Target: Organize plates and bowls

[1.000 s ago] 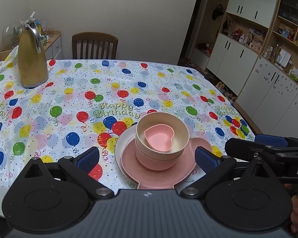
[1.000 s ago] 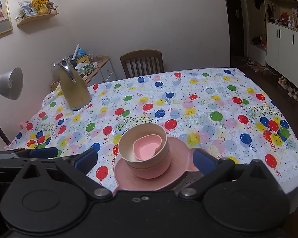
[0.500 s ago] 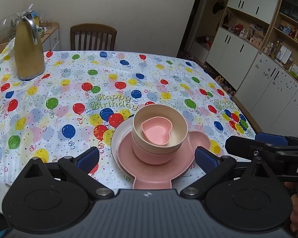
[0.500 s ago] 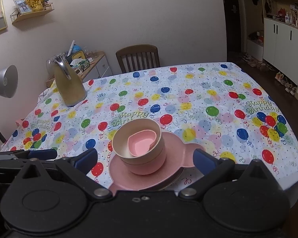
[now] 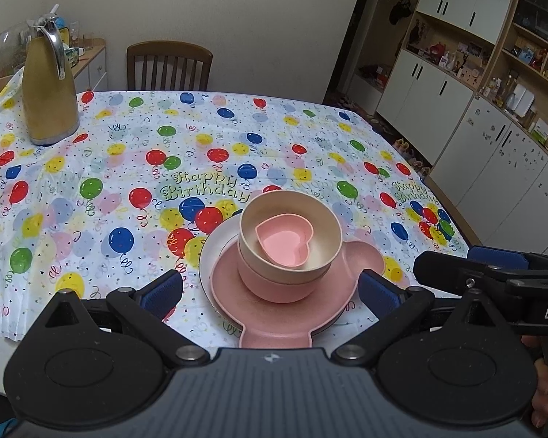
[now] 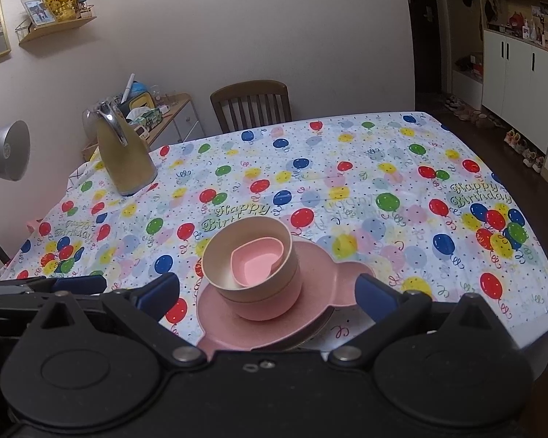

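Note:
A stack stands near the table's front edge: a white plate (image 5: 215, 244), a pink eared plate (image 5: 285, 321) on it, a pink bowl (image 5: 274, 288), a beige bowl (image 5: 325, 226) nested in that, and a small pink heart dish (image 5: 285, 242) inside. The stack also shows in the right wrist view, with the pink plate (image 6: 310, 314), beige bowl (image 6: 223, 259) and heart dish (image 6: 259, 264). My left gripper (image 5: 270, 292) is open and empty, its fingers either side of the stack and short of it. My right gripper (image 6: 266, 292) is open and empty, likewise.
A gold thermos jug (image 5: 49, 84) stands at the table's far left. A wooden chair (image 5: 168, 65) is behind the table. White cabinets (image 5: 493, 116) line the right wall. A grey desk lamp (image 6: 3, 153) is at the left. The balloon tablecloth (image 5: 128, 182) covers the table.
Both grippers have drawn back and risen a little from the stack. The stack has not moved. Both stay open.

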